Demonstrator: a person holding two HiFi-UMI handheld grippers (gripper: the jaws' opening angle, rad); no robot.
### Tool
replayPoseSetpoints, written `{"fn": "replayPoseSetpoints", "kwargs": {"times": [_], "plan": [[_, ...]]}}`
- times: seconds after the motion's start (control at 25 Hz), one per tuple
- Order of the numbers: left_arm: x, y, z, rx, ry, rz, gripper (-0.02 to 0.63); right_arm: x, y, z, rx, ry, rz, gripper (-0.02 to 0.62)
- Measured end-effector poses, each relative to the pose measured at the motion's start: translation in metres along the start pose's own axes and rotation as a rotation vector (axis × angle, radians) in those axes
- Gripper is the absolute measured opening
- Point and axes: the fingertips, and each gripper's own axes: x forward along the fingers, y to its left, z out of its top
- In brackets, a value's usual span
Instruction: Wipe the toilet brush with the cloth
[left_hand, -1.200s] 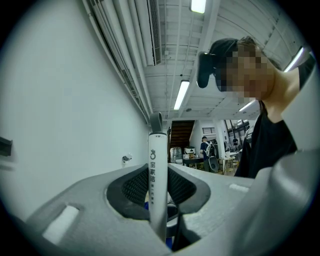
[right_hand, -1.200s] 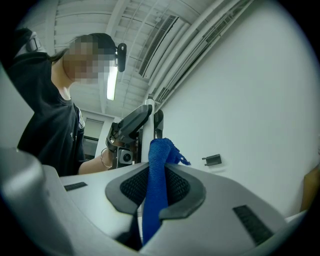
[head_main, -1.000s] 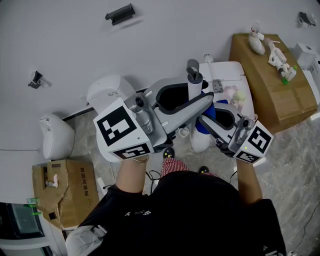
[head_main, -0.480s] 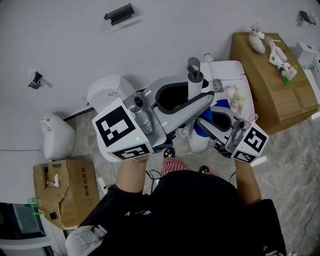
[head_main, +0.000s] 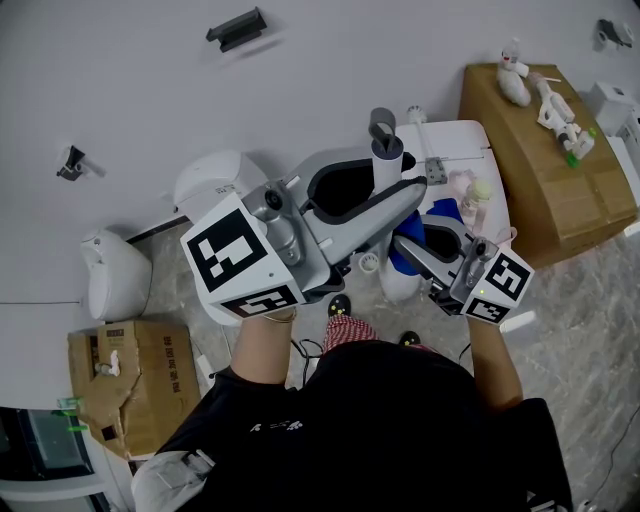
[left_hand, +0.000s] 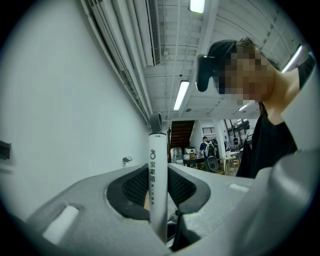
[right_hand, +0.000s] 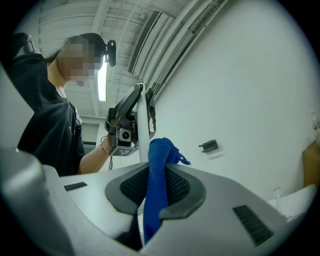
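**A:** The left gripper (left_hand: 158, 194) pinches the toilet brush (left_hand: 156, 155) partway down its white handle (head_main: 385, 168), held upright in front of the person.

**B:** The right gripper (right_hand: 152, 192) is clamped on the blue cloth (right_hand: 160, 150), just beside that handle.

**A:** My worry is that the smooth, round handle could twist or slide in the grip once the cloth drags on it.

**B:** And only a narrow fold is pinched, so a hard rub might tug the cloth free.

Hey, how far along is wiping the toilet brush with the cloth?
Done: the left gripper is clamped on the white brush handle, held upright, and the right gripper grips the blue cloth. In hand: the cloth sits close beside the handle; contact is unclear. Left: the wiping strokes along the handle.
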Motion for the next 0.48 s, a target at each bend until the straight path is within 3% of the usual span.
{"fn": "replayPoseSetpoints", "kwargs": {"times": [0.48], "plan": [[0.000, 0.000, 0.002, 0.005, -0.010, 0.001, 0.091, 0.002, 0.000, -0.017, 0.029, 0.024, 0.009, 0.063]]}}
